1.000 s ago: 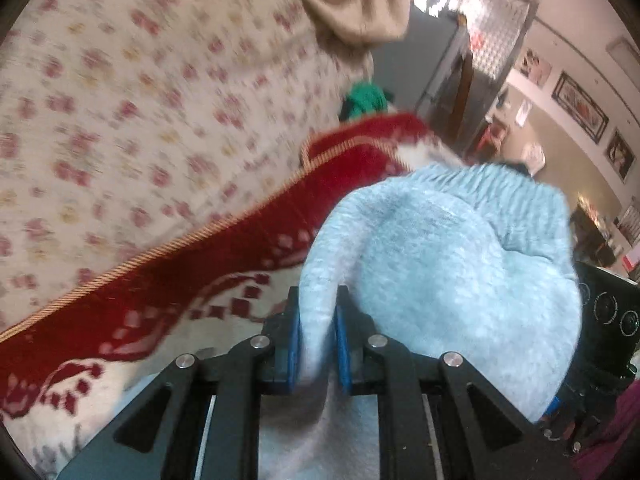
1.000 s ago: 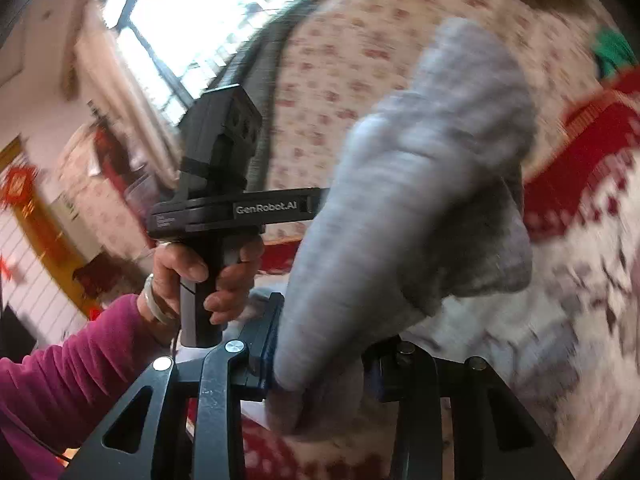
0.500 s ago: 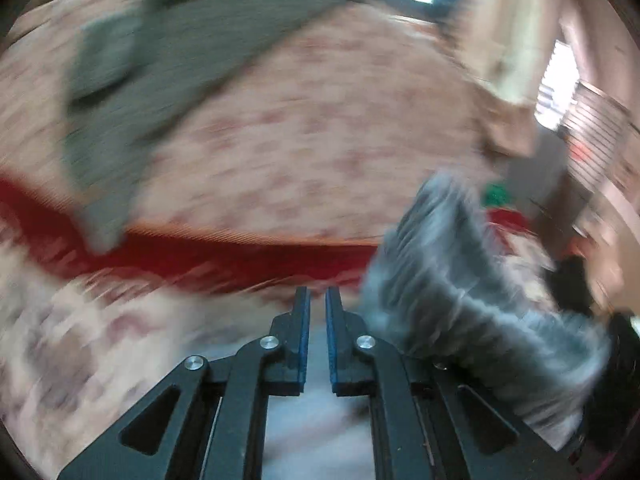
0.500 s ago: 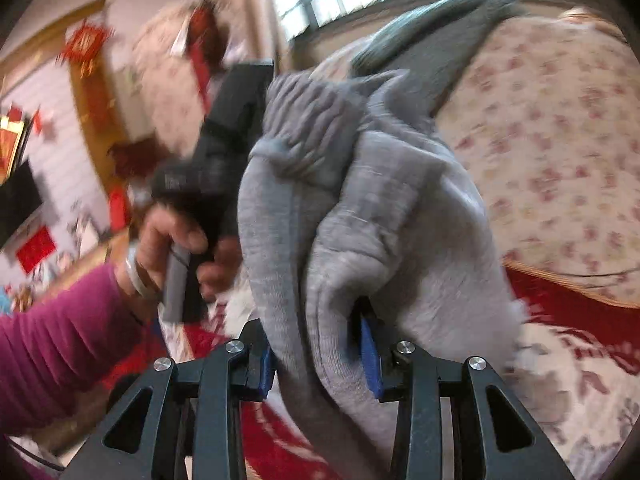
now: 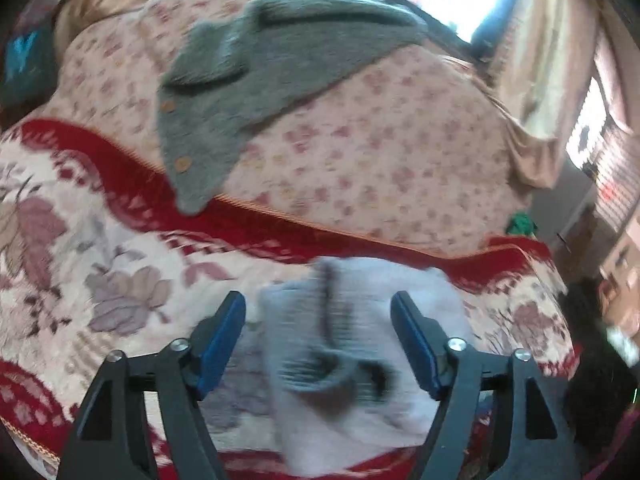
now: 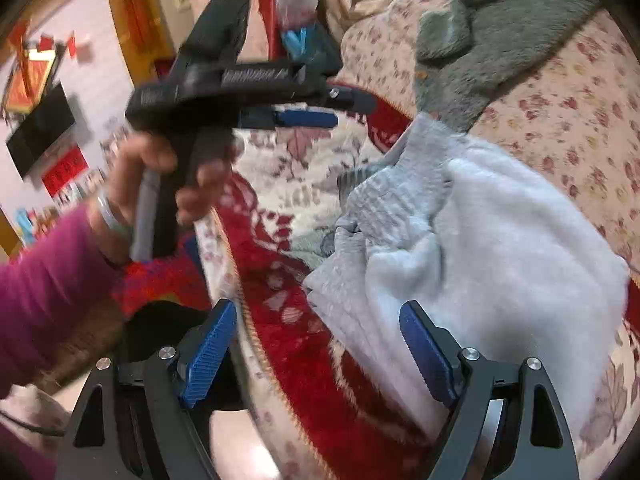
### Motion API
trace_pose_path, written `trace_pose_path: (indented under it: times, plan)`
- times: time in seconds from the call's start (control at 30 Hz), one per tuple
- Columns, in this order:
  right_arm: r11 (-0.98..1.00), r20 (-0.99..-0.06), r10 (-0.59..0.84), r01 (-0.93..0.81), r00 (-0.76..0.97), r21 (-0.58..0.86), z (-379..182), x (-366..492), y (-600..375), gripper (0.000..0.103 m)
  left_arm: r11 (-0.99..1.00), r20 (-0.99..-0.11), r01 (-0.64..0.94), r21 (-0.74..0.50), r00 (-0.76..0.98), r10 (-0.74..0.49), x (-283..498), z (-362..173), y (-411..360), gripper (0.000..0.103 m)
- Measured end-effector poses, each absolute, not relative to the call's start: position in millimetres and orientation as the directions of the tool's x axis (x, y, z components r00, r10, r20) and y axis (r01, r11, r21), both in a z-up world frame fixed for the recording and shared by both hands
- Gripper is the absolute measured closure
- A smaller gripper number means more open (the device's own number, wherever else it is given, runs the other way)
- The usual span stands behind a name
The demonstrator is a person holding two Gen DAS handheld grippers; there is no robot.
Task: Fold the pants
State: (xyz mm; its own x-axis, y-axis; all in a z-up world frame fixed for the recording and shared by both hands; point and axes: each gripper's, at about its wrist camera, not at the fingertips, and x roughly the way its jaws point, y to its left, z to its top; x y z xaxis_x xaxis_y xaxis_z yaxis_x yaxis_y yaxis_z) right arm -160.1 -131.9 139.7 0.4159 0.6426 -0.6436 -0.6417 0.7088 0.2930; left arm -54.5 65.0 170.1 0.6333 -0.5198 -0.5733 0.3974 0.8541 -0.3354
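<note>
The pale grey pants (image 6: 500, 240) lie bunched in a soft heap on the red-and-cream patterned blanket (image 6: 288, 160) that covers the sofa seat, and neither tool has hold of them. The right hand-held gripper (image 6: 320, 344) hangs just above the near edge of the heap with its blue pads spread wide — nothing between them but blanket and a fold of cloth below. The left hand-held gripper (image 5: 320, 340) is likewise spread apart, the ribbed waistband of the pants blurred beneath the gap. My guess is that both are open to take a fresh grip, since the bundle is too crumpled to count as folded. The right-hand view alone shows the person's left hand (image 6: 160, 184) in a magenta sleeve gripping the other tool off to the side of the pants. The left-hand view takes in more of the floral sofa back (image 5: 380, 152) and the dark grey cardigan (image 5: 248, 72) draped over it, well clear of the pants.
</note>
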Motion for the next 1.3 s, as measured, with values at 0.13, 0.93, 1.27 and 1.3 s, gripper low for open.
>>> trace_pose_path:
  times: [0.13, 0.93, 1.27, 1.3]
  plan:
    - [0.787, -0.622, 0.603, -0.496, 0.499, 0.366, 148.2, -154.8, -195.8, 0.015, 0.844, -0.57, 0.465, -0.269, 0.629, -0.528, -74.6, 183.9, 24.6, 0.023]
    - [0.911, -0.722, 0.408, -0.296, 0.559, 0.286, 122.8, -99.1, -209.7, 0.015, 0.95, -0.765, 0.286, -0.126, 0.582, -0.277, -96.5, 96.6, 8.5, 0.019]
    - [0.928, -0.751, 0.322, -0.349, 0.577, 0.129, 113.1, -106.9, -191.8, 0.006, 0.955, -0.752, 0.248, -0.163, 0.595, -0.283, -105.1, 100.1, 10.7, 0.019]
    - [0.928, -0.752, 0.331, -0.343, 0.57, 0.148, 113.6, -107.3, -195.5, 0.006, 0.957, -0.751, 0.243, -0.158, 0.6, -0.276, -106.6, 101.9, 10.5, 0.019]
